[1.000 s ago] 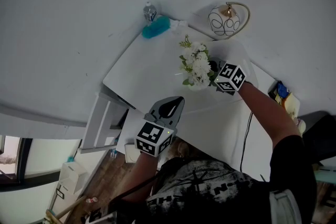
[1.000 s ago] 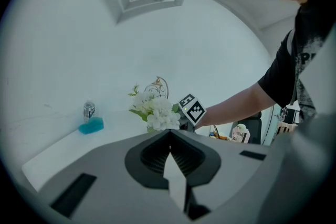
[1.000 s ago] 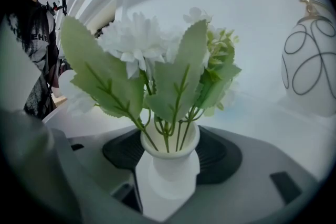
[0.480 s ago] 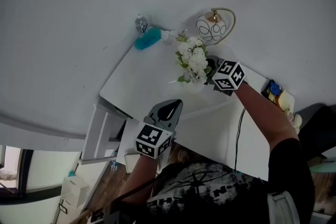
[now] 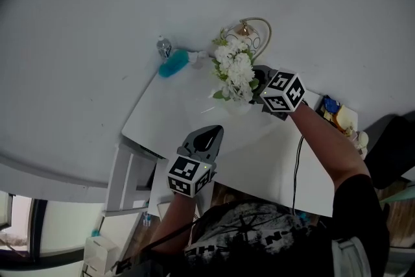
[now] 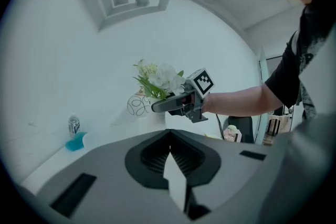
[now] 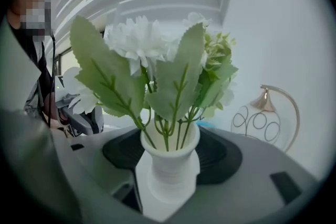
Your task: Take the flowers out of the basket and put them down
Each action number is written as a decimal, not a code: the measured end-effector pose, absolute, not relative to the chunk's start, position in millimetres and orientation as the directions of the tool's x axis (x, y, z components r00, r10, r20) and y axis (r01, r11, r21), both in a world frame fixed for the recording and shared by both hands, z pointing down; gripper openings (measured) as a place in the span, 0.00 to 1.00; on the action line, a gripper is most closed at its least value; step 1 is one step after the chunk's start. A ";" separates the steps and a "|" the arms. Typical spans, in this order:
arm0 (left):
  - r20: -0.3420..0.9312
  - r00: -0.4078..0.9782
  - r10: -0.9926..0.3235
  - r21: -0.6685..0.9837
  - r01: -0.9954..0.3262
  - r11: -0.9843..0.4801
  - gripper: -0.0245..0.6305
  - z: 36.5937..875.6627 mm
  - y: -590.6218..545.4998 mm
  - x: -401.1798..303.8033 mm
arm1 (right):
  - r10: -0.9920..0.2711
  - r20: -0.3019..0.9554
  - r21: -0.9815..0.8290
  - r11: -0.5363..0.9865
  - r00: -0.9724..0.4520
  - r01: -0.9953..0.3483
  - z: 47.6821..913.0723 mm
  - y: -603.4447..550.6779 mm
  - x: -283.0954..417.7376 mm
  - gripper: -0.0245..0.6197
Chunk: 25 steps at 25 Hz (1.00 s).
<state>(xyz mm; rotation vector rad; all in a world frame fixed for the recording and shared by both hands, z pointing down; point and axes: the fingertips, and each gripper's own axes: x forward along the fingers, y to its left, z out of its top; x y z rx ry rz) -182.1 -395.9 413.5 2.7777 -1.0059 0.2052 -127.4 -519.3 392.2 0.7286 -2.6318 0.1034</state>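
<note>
Grips vase (image 7: 169,165) of flowers (image 7: 140,39) in right hand-held gripper (image 5: 256,82), arm stretched above surface (image 5: 181,107), basket (image 7: 258,124) just beyond; holds left hand-held gripper (image 6: 170,162) closed, empty, nearer body.

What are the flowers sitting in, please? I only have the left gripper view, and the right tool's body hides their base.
Observer: The right gripper view shows a white ribbed vase holding the flowers; the right tool is clamped on its sides.
Operator: Thanks. Does anything hang off the table near that arm?
Observer: Yes, in the head view a dark cable runs down the white front of the table, just below the right forearm.
</note>
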 end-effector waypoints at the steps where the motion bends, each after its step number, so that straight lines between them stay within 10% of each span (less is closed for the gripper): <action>1: 0.188 0.765 -0.616 0.119 -0.641 -0.759 0.05 412.5 -396.3 -180.2 | -0.486 0.397 0.037 0.856 -0.778 -0.516 385.7 -517.6 -124.8 0.49; 25: 0.154 0.885 -0.440 0.095 -0.457 -0.884 0.05 388.4 -357.6 -41.8 | -0.654 0.308 0.073 0.740 -0.690 -0.669 293.1 -450.3 -2.1 0.49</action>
